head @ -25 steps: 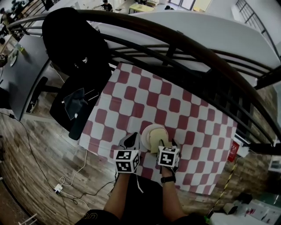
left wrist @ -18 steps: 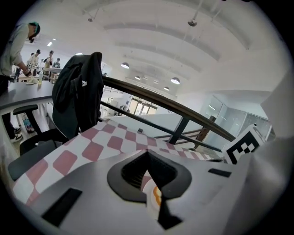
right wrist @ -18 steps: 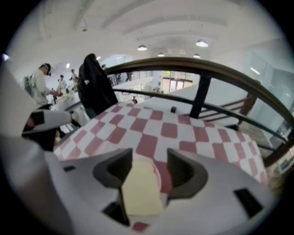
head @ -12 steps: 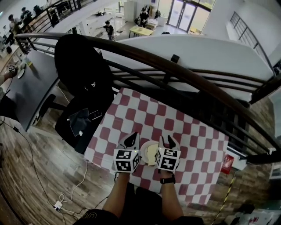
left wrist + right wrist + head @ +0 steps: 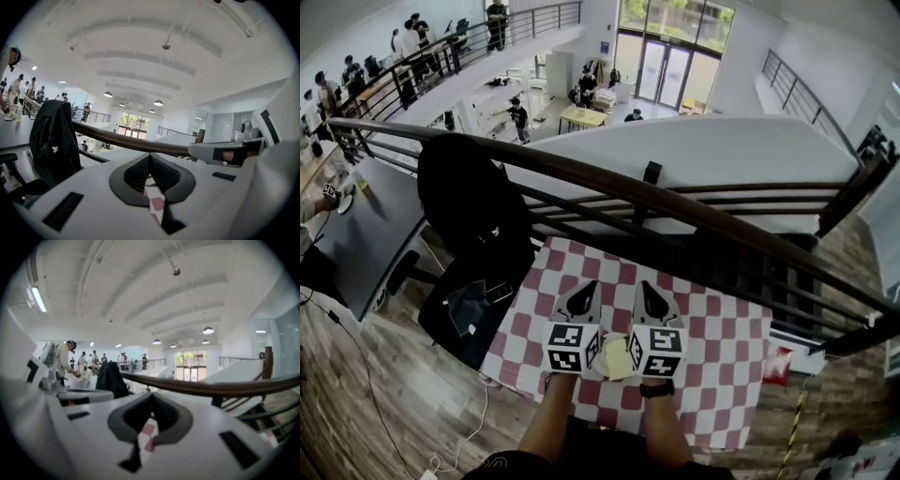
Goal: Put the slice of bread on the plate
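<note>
Only a pale sliver of the plate (image 5: 616,359) shows between the two marker cubes in the head view, low over the red-and-white checked table (image 5: 722,328). I cannot make out the bread slice apart from it. My left gripper (image 5: 584,292) and right gripper (image 5: 650,292) are held up side by side above the table, pointing out toward the railing. In the left gripper view the left gripper (image 5: 150,157) has its jaws closed tip to tip with nothing between them. The right gripper (image 5: 151,396) is likewise shut and empty in its own view.
A dark curved railing (image 5: 675,211) runs just beyond the table's far edge. A black chair draped with a jacket (image 5: 473,211) stands at the left, beside a dark desk (image 5: 356,234). People stand far off on the balcony and the floor below.
Both grippers have risen from the plate and tipped up toward level. The right jaws, open beside the plate a second ago, are now shut. The head view has tilted upward.
</note>
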The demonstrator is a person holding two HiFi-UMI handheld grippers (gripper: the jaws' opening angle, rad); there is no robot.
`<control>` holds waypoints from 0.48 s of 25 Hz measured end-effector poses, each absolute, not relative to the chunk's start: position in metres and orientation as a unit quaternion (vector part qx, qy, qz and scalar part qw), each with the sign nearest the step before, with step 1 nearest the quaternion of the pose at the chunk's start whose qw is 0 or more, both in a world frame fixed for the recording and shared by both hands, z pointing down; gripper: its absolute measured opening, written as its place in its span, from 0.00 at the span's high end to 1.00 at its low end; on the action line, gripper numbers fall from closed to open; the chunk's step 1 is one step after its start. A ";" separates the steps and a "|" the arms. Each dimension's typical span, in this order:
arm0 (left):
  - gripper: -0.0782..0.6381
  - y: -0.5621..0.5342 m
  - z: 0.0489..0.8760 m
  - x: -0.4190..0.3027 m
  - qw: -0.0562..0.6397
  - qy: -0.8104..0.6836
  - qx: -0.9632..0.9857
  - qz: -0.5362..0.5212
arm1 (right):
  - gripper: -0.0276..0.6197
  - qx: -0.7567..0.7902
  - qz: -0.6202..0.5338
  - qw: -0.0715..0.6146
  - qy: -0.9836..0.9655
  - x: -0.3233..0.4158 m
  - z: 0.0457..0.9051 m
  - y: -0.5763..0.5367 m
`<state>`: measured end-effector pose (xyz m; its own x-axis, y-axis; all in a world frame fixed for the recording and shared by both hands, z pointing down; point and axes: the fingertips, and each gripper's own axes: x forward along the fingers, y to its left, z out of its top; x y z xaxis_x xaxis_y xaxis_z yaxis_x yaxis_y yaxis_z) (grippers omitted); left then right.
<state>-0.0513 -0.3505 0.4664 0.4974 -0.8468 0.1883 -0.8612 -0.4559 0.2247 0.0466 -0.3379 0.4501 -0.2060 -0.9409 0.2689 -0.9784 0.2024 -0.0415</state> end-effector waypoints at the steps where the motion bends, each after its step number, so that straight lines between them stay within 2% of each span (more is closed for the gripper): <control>1: 0.87 -0.352 0.456 -0.049 0.137 -0.498 0.856 0.019 | 0.94 0.624 0.091 0.085 -0.771 0.047 0.438 -0.339; 12: 0.87 -0.366 0.389 -0.043 0.074 -0.486 0.871 -0.020 | 0.94 0.631 0.001 0.056 -0.774 0.037 0.369 -0.342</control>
